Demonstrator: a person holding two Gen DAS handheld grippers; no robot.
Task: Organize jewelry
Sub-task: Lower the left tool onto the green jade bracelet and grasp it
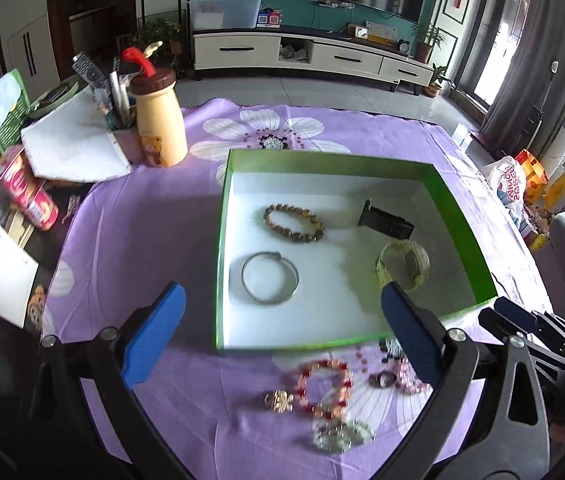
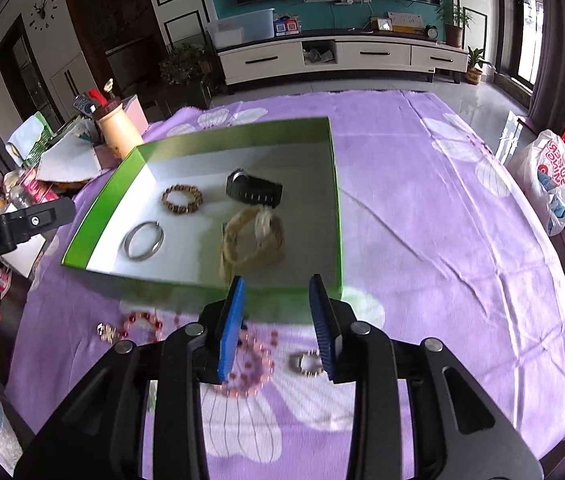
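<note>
While both tools hang over the purple cloth (image 1: 130,240), the green-walled box (image 1: 224,216) at frame centre holds four pieces: a brown bead bracelet (image 1: 294,222), a plain silver bangle (image 1: 269,278), a black watch (image 1: 386,222) and a pale yellow watch (image 1: 404,264). Loose pieces lie on the cloth below the box (red-and-pink bead bracelet (image 1: 324,386), pink bead strand (image 2: 248,368), ring (image 2: 304,362)). Left gripper (image 1: 282,328): jaws spread wide, nothing between. Right gripper (image 2: 276,326): jaws partly apart, gripping nothing.
</note>
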